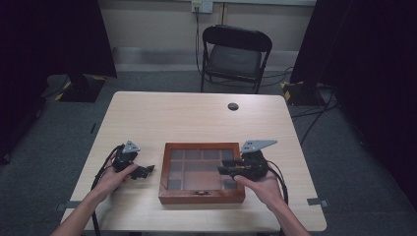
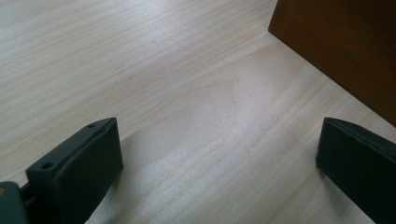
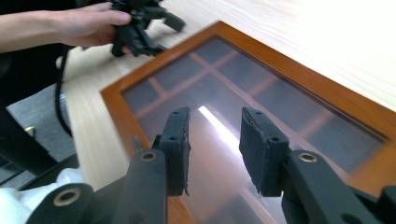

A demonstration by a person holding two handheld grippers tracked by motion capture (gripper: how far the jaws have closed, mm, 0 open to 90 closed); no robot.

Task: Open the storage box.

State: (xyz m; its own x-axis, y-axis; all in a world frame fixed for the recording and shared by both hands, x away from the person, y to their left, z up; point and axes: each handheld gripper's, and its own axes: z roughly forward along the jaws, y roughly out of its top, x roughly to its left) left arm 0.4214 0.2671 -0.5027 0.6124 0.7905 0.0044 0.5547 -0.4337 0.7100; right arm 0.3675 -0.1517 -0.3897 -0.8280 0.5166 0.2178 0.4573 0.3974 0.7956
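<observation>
A shallow brown wooden box with a glass-paned lid (image 1: 201,172) lies flat on the pale wood-grain table (image 1: 196,118), near the table's front edge and about midway between its left and right sides. Through the glass, wooden dividers mark off square compartments; what they hold cannot be made out. A small metal latch sits at the middle of the box's front wall.

The left gripper (image 1: 143,171) rests low over the bare tabletop just beside the box's left side, held in the person's left hand (image 1: 114,178). In the left gripper view its jaws stand wide apart with only table grain between them, and the box's brown wall (image 2: 345,51) crosses the upper right corner, apart from the nearer jaw.

The right gripper (image 1: 227,168) is held in the person's right hand (image 1: 260,187) over the right part of the lid, its tips pointing left across the glass. In the right gripper view its jaws stand a little apart with nothing between them, hovering above the pane (image 3: 224,121); whether they touch the glass cannot be told.

The far half of the table lies open, bare but for a small dark round cable port (image 1: 233,106) near the back edge. A black folding chair (image 1: 235,55) stands beyond the table on grey carpet.
</observation>
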